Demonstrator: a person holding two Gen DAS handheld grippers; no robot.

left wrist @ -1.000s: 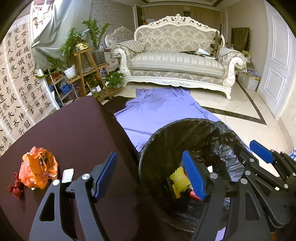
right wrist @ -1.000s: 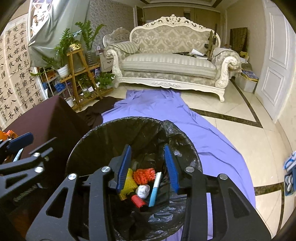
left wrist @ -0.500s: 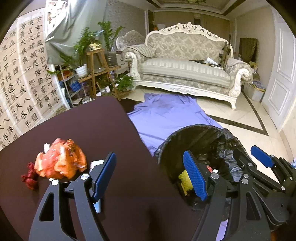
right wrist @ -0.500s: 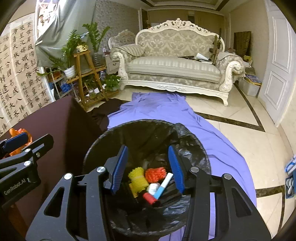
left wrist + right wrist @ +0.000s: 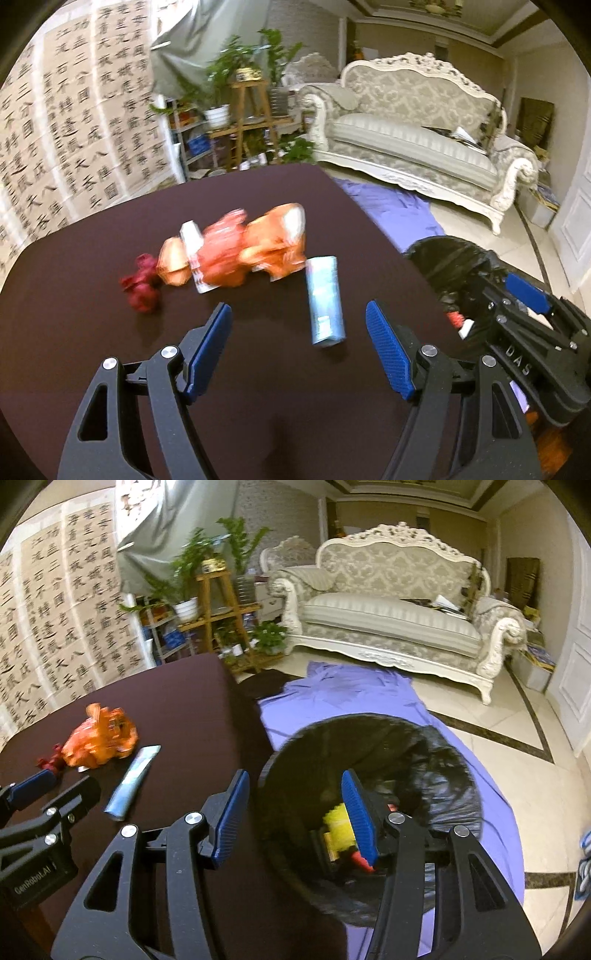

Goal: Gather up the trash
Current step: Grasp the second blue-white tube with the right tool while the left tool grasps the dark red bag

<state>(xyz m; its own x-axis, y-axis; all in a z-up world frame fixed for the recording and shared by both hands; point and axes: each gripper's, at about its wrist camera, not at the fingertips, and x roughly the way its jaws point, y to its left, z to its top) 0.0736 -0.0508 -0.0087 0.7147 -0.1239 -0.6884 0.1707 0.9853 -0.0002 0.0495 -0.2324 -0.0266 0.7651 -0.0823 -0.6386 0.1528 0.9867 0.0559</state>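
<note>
On the dark table [image 5: 92, 350] lie a crumpled orange wrapper [image 5: 255, 254], a small dark red scrap [image 5: 142, 286], a white strip [image 5: 194, 254] and a silver-blue packet [image 5: 325, 299]. My left gripper [image 5: 299, 350] is open and empty, above the table just short of the packet. My right gripper [image 5: 295, 812] is open and empty, over the near rim of the black-lined trash bin [image 5: 424, 746], which holds yellow and red bits [image 5: 338, 829]. The wrapper [image 5: 101, 740] and the packet [image 5: 133, 779] also show in the right wrist view.
The bin [image 5: 454, 258] stands on the floor right of the table, on a purple cloth [image 5: 351, 694]. A cream sofa [image 5: 388, 624] is at the back. A wooden plant stand [image 5: 218, 613] and a calligraphy screen [image 5: 55, 627] stand left.
Both grippers have swung left from over the bin toward the table. The left one now faces the trash on the table. The right one has opened wider.
</note>
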